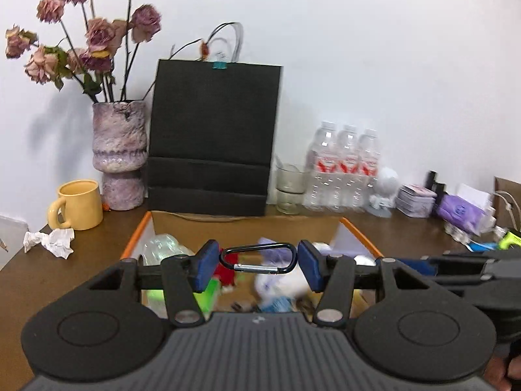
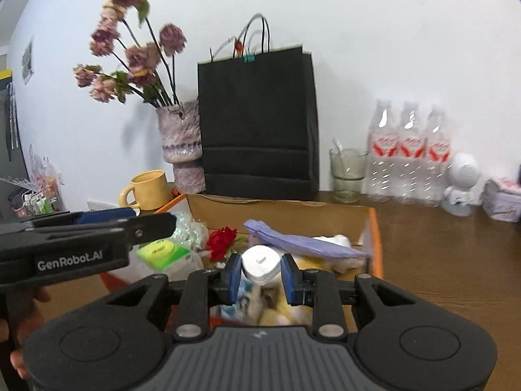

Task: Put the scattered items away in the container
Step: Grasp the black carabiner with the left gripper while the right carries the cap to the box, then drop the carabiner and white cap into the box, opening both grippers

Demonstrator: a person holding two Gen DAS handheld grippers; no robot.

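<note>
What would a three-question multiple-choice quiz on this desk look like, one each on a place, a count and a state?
1. Where does the yellow mug stand?
A. inside the box
B. on the desk, beside the vase
C. on top of the black bag

2. How many water bottles stand in the pack?
A. three
B. one
C. six

3. What is the left gripper doing?
A. standing empty
B. gripping a mug
C. gripping a carabiner over the box

Answers:
1 B: the mug sits on the bare desk, next to the vase of dried flowers.
2 A: three caps and three red labels show side by side.
3 C: its blue pads press on both ends of the carabiner, with the box's contents behind it.
</note>
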